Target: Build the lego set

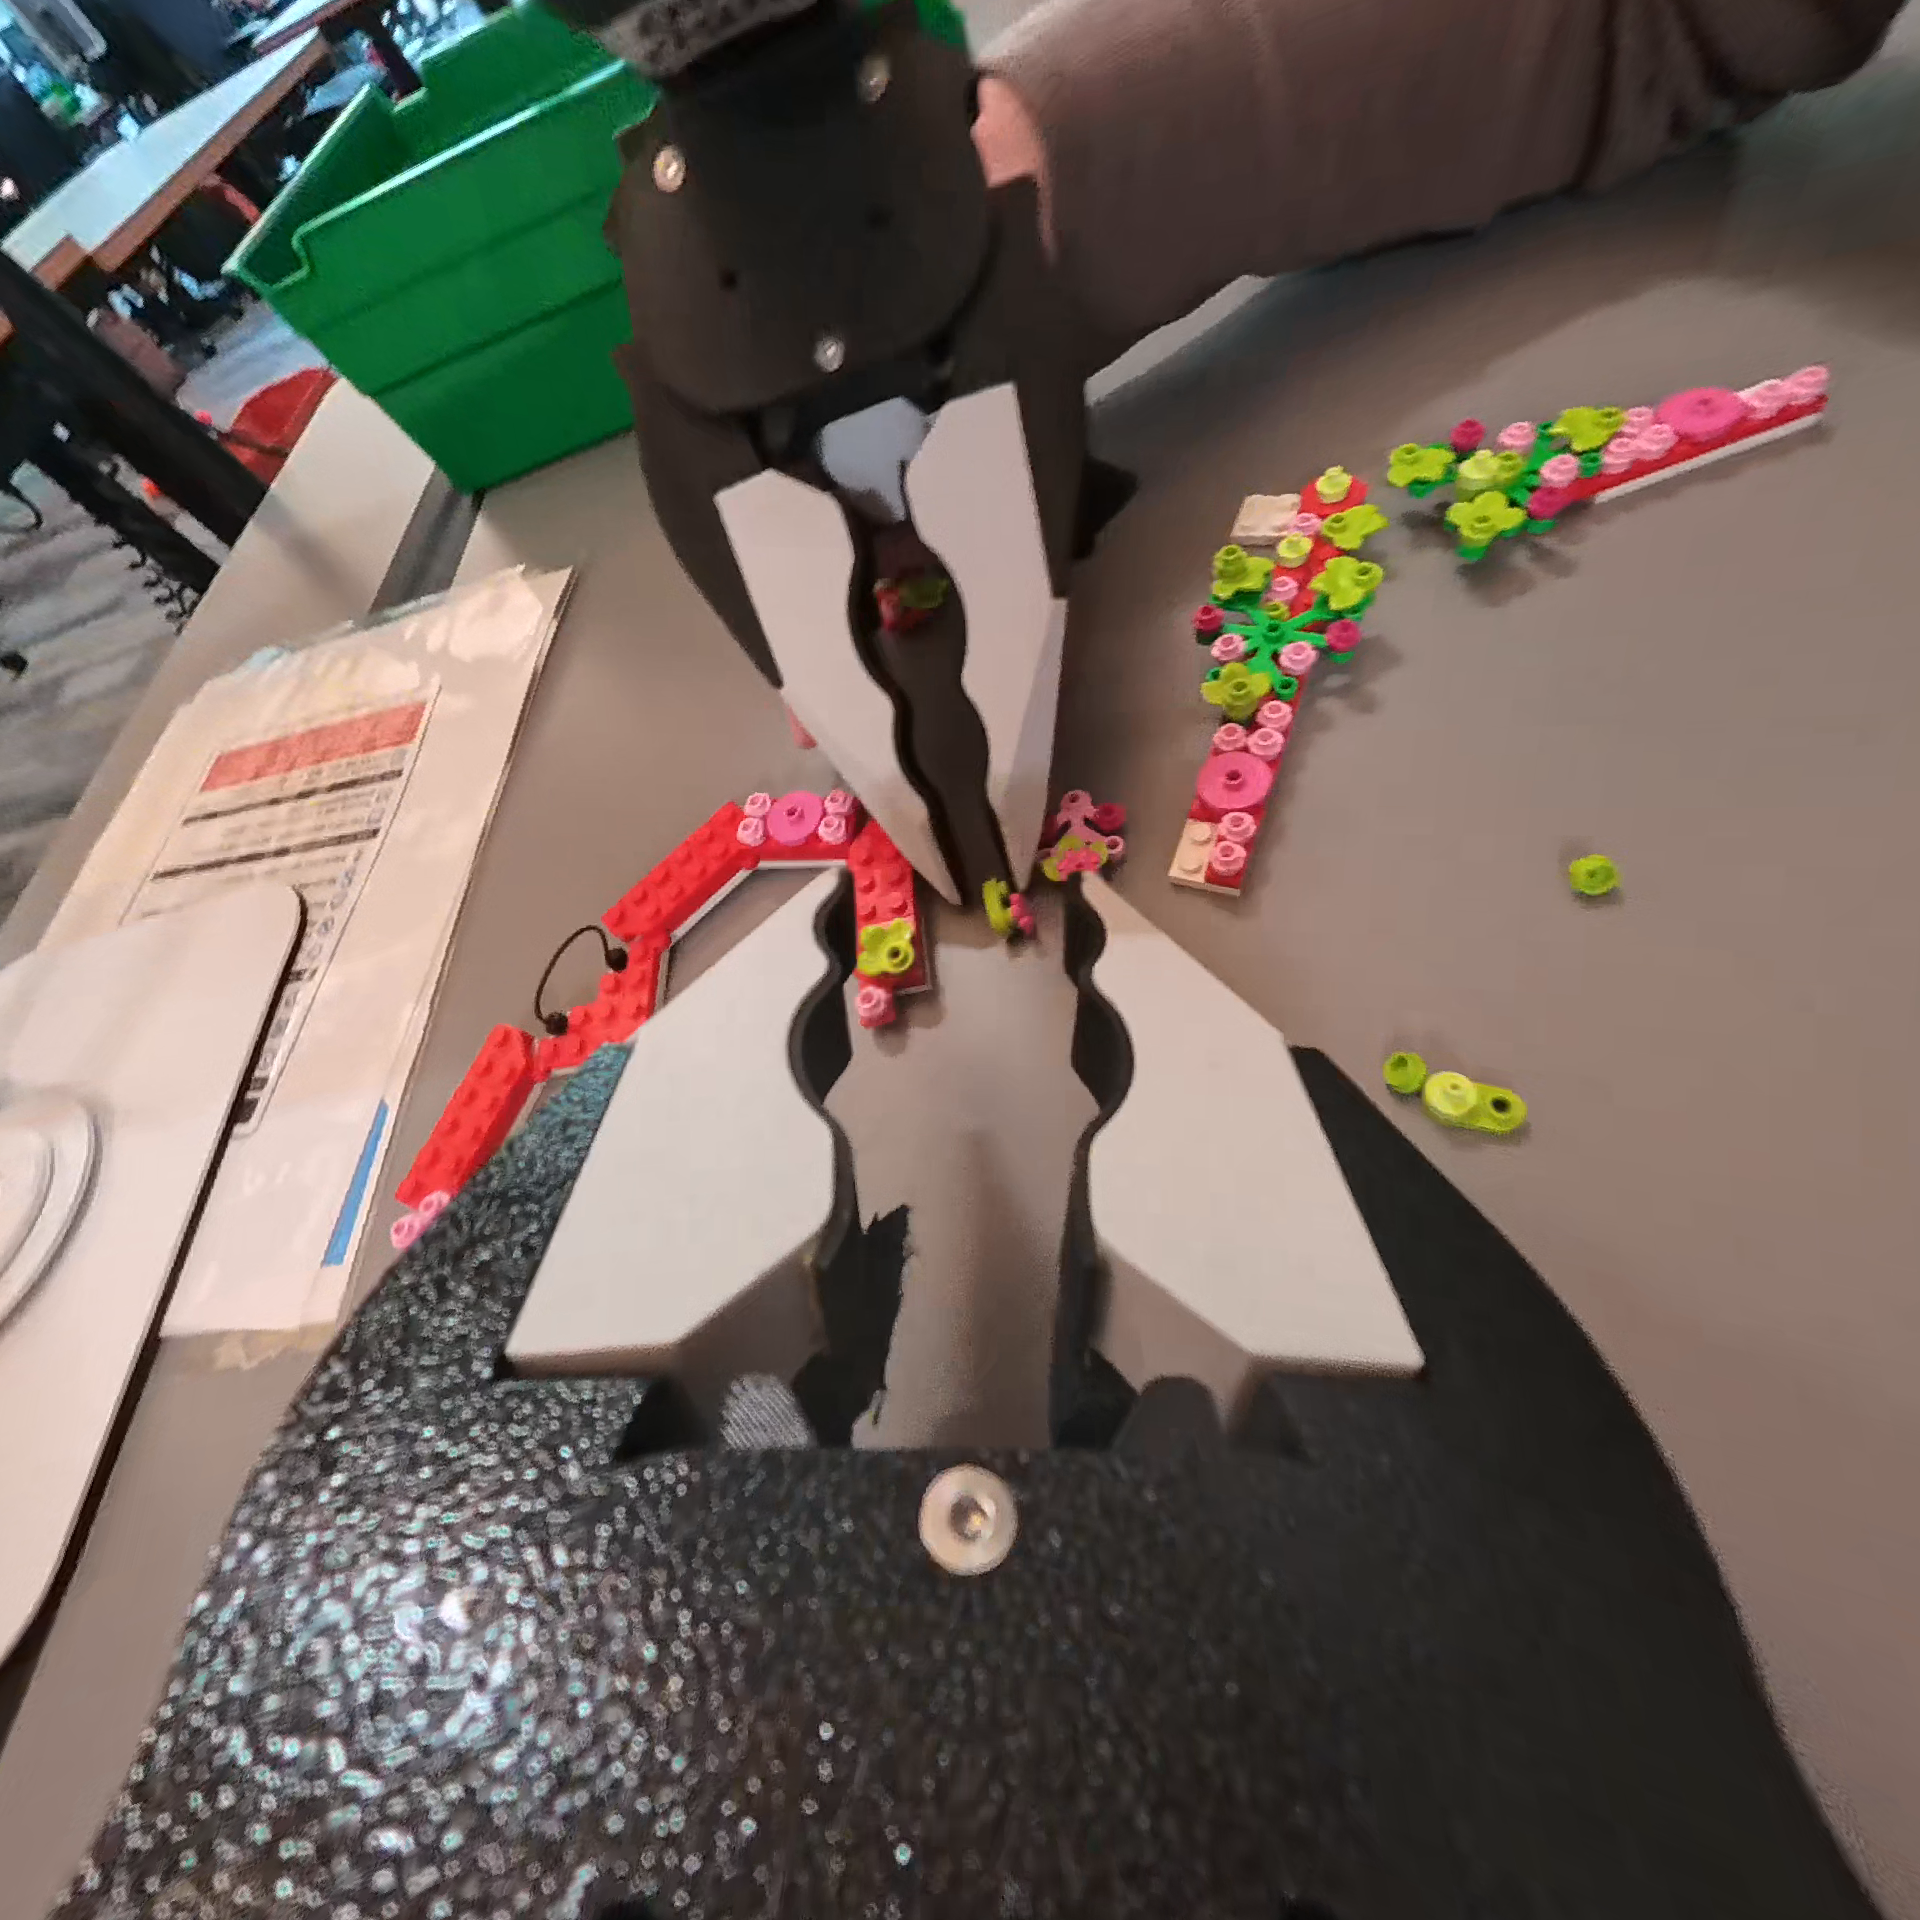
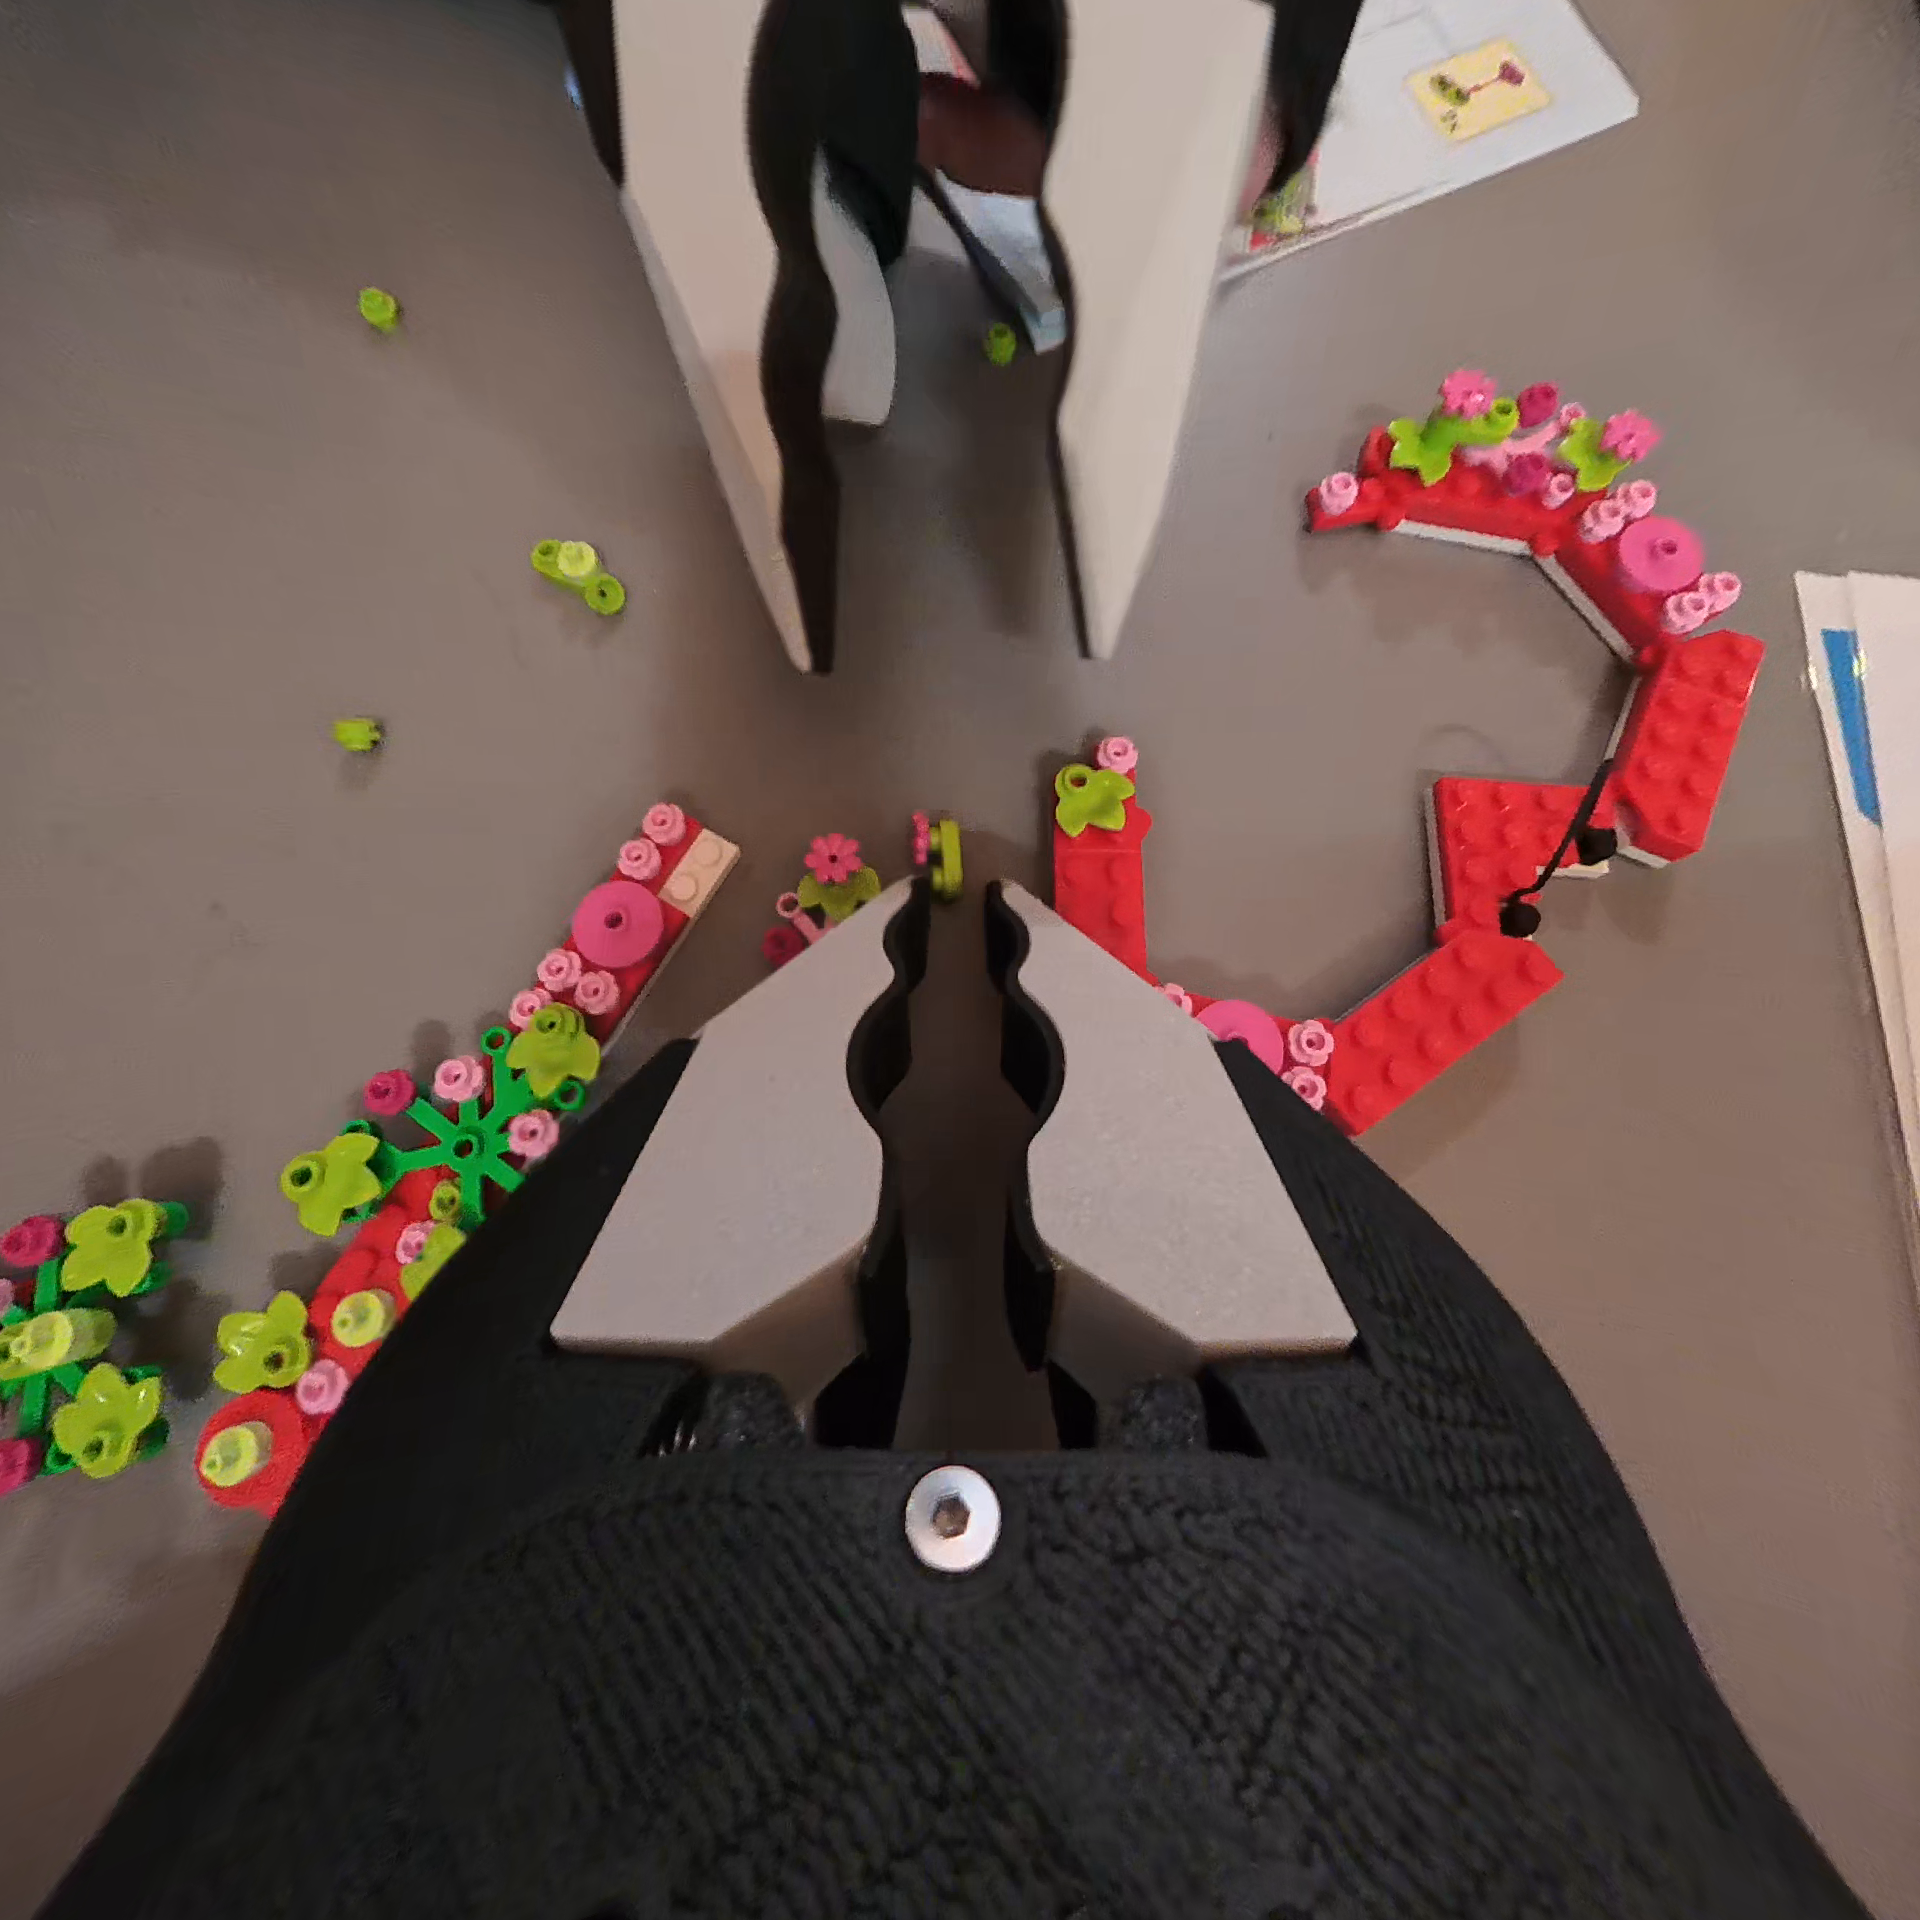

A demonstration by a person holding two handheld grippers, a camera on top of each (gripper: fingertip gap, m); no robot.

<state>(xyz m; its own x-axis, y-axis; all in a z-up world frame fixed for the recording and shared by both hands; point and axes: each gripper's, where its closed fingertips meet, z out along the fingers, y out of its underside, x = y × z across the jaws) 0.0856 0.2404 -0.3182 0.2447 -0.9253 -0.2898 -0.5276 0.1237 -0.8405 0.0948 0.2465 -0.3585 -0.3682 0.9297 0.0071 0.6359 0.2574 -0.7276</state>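
**A:** Your right hand-held gripper [image 2: 954,888] has its tips almost together, leaving only a slit, right at the small lime-and-pink flower piece [image 2: 940,854]. That piece stands on edge on the desk [image 2: 312,883], just left of the near end of the red curved strip [image 2: 1507,862]. I can't tell if the tips actually pinch it or only touch it.

**B:** And my left one?

**A:** Your left hand-held gripper [image 1: 956,914] is spread wide and carries nothing. Its fingers flank the same flower, probably so you can brace or take over the piece. In the left wrist view the flower [image 1: 1006,904] sits just past those open tips, under the other gripper's point.

**B:** Why is everything spread out this way?

**A:** It looks like sorting by stage. The red curved strip is half dressed: flowers and leaves crowd its far end, while the part with the black cord [image 2: 1558,852] is bare studs. So the flower lies right by the strip's near end, where a lime leaf [image 2: 1089,798] already sits. The two straight decorated bars [image 2: 623,935] lie left of the strip, seemingly done. Spare lime bits [image 2: 577,571] lie farther left still, out of the way.

**B:** And the papers?

**A:** The paper sheets [image 2: 1860,748] lie just right of the strip.
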